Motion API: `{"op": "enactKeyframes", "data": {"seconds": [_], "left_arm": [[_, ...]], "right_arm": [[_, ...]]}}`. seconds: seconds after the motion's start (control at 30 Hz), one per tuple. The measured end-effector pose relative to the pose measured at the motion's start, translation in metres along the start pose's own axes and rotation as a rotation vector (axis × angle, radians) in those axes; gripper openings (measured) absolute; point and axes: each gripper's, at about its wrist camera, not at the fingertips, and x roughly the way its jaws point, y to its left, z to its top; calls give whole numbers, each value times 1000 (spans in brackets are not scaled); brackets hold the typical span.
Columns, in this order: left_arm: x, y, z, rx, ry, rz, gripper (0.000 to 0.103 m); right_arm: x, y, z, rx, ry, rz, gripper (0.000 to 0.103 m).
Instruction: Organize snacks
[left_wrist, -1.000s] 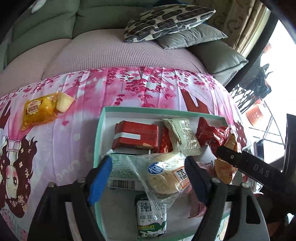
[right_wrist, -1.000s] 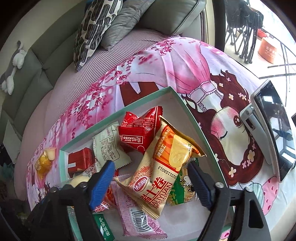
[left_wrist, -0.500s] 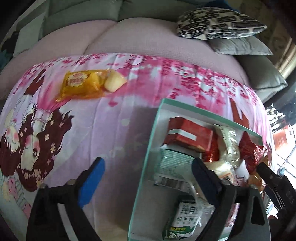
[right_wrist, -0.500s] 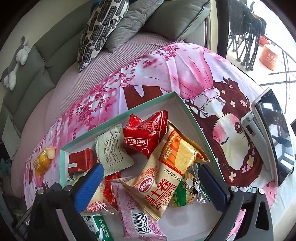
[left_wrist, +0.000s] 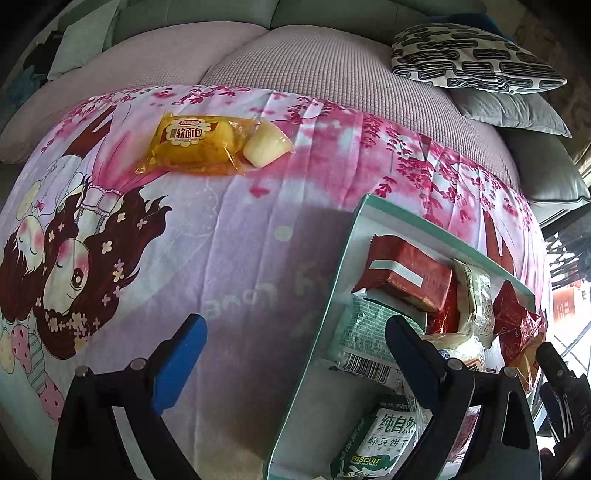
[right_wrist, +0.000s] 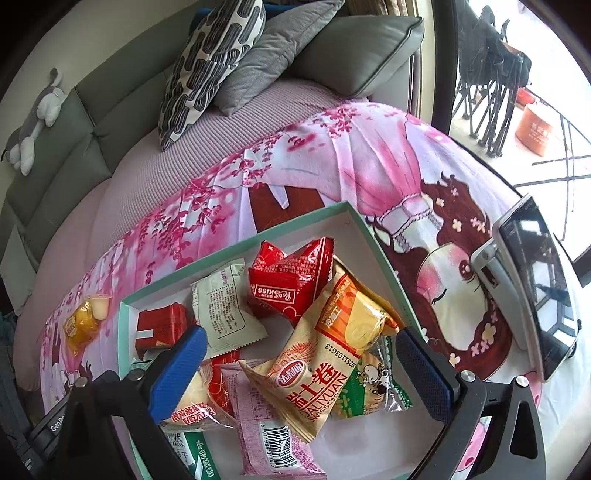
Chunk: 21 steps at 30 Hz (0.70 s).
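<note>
A teal-rimmed white box (left_wrist: 334, 280) (right_wrist: 354, 218) on a pink printed cloth holds several snack packs: a red box pack (left_wrist: 406, 275), a red Kiss bag (right_wrist: 291, 280), a long orange-cream pack (right_wrist: 328, 354). A yellow bread pack (left_wrist: 194, 142) and a jelly cup (left_wrist: 266, 146) lie on the cloth, far left of the box. My left gripper (left_wrist: 295, 347) is open and empty, over the cloth and the box's left rim. My right gripper (right_wrist: 299, 354) is open and empty above the box's snacks.
The cloth covers a sofa seat with patterned and grey cushions (right_wrist: 221, 55) behind. A phone on a stand (right_wrist: 532, 280) sits right of the box. A plush toy (right_wrist: 33, 122) lies on the sofa back.
My left gripper has swung left off the box, leaving the bun pack it hovered over, and now faces the yellow bread pack. My right gripper has opened wider and drawn back slightly.
</note>
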Motion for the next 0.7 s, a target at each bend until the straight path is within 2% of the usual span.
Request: {"op": "enactKeyframes", "data": {"seconds": [0.23, 0.43, 0.57, 0.7], "left_arm": [[-3, 6, 4, -27, -3, 16, 97], [-5, 20, 6, -68, 5, 18, 97], [-6, 36, 11, -107, 4, 28, 97], [-7, 52, 18, -122, -21, 82, 97]], "right_arm": [[-20, 16, 3, -76, -96, -9, 103], [-22, 35, 0, -116, -93, 25, 103], [-25, 58, -8, -173, -91, 79, 103], [-20, 86, -22, -239, -60, 136, 103]]}}
